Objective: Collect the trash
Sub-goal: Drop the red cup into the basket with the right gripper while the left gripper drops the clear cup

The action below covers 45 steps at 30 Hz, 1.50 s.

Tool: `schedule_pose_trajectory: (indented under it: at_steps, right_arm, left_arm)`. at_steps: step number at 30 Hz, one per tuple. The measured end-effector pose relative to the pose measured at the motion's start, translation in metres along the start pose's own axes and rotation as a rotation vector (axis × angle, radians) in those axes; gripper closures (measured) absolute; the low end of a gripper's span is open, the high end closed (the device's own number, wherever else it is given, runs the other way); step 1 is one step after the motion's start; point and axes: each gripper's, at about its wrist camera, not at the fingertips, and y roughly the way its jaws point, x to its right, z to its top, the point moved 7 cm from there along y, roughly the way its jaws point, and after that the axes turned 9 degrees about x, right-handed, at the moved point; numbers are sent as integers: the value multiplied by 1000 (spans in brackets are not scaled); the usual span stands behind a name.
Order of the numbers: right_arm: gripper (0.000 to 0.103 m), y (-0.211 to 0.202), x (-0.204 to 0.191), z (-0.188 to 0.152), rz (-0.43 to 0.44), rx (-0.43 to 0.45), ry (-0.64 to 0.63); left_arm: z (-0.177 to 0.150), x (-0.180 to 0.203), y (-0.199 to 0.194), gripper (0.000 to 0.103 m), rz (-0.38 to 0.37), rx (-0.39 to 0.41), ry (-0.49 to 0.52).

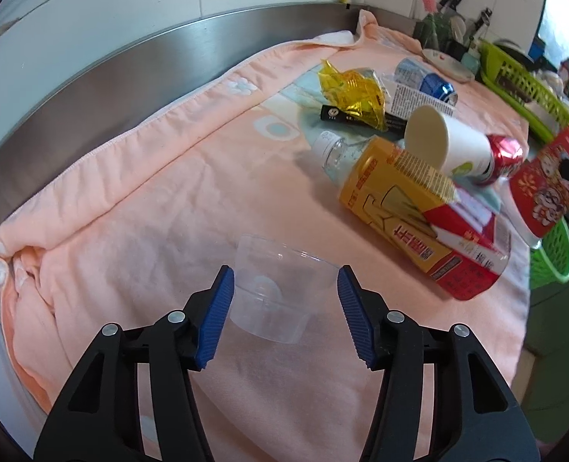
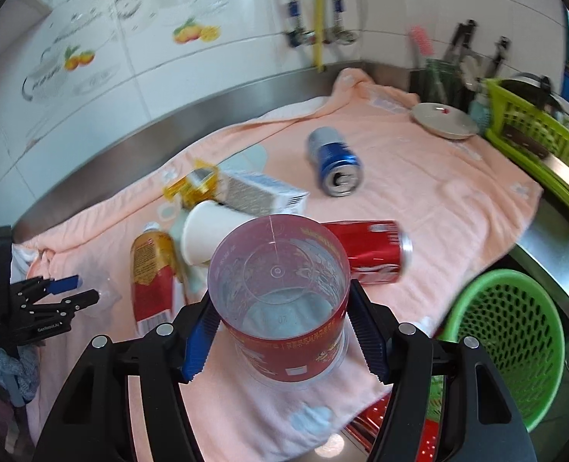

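My left gripper (image 1: 286,269) points down at the peach towel (image 1: 138,208), and its blue pads touch both sides of a clear plastic cup (image 1: 276,300) resting there. My right gripper (image 2: 283,294) is shut on a red-labelled plastic tub (image 2: 284,331), held above the towel's front edge. A pile of trash lies on the towel: a yellow and red bottle (image 1: 411,208), a white paper cup (image 1: 446,142), a red can (image 2: 369,250), a blue can (image 2: 336,161), a printed carton (image 2: 261,192) and a yellow wrapper (image 1: 349,92).
A round green basket (image 2: 507,346) stands off the towel's right front corner. At the back right sit a rectangular green crate (image 2: 534,134), a plate (image 2: 444,119) and a utensil holder. A steel splashback (image 1: 130,77) and tiled wall run along the far side.
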Motion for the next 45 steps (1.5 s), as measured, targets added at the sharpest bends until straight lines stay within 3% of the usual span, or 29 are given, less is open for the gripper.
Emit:
schedule_pose_trajectory:
  at_steps: [6, 13, 18, 22, 27, 30, 32, 39, 45]
  right_arm:
    - [41, -29, 75, 0, -148, 27, 82]
    - [41, -36, 181, -30, -353, -42, 172]
    - [41, -27, 239, -62, -444, -114, 227]
    - [41, -14, 266, -78, -450, -146, 271]
    - [39, 5, 282, -85, -418, -169, 287]
    - [29, 10, 289, -84, -445, -162, 262]
    - [29, 9, 292, -84, -457, -157, 256]
    - [29, -26, 281, -81, -418, -96, 260]
    - [29, -75, 274, -77, -425, -15, 270]
  left_arm:
    - [15, 7, -17, 49, -35, 40, -19]
    - [34, 27, -43, 49, -86, 92, -34]
    - [45, 44, -57, 49, -117, 117, -32]
    - [54, 65, -66, 49, -140, 132, -23]
    - [67, 91, -76, 50, -181, 155, -9]
    - [78, 111, -82, 50, -211, 177, 16]
    - [85, 128, -84, 50, -239, 186, 32]
    - [101, 207, -81, 51, -389, 188, 119]
    - [98, 300, -68, 51, -545, 157, 234]
